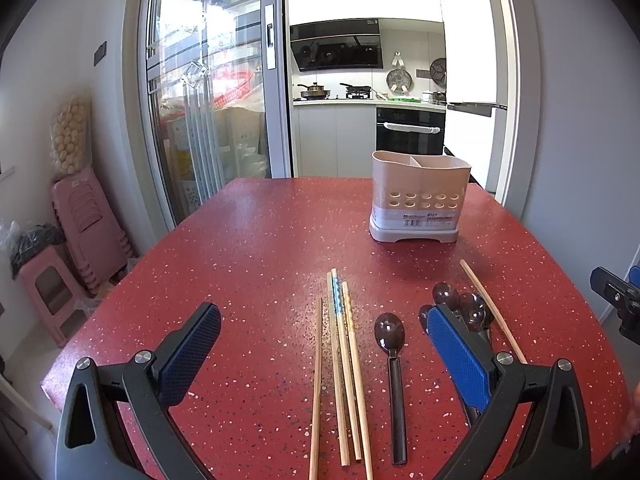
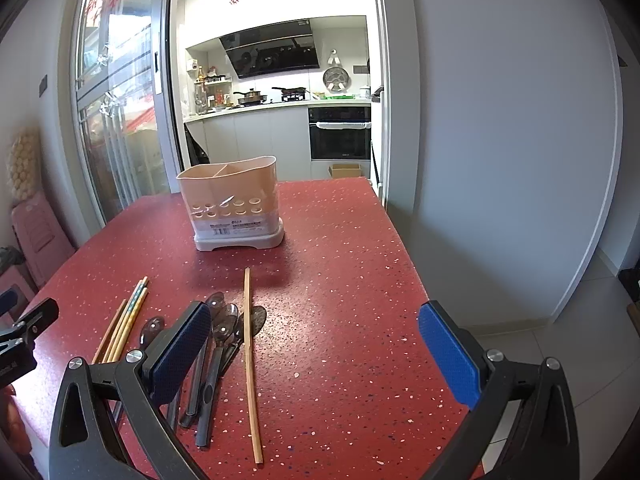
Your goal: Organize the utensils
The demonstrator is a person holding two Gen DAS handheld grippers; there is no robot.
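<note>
I am holding my left gripper (image 1: 324, 354) and right gripper (image 2: 314, 354) spread wide, gripping nothing, above the red surface (image 1: 248, 248). Chopsticks (image 1: 340, 360) and spoons (image 1: 392, 360) are lying on it just before the holder (image 1: 418, 196), one stray chopstick (image 2: 250, 356) beside the spoons.

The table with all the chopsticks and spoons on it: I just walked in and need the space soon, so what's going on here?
A person is sorting utensils with two handheld grippers. Nothing is picked up yet: the left gripper and the right gripper both hover open above the red table. A bunch of chopsticks, a single spoon, a pile of spoons and one stray chopstick lie loose on it. The holder at the far side looks empty, as far as its top shows.
</note>
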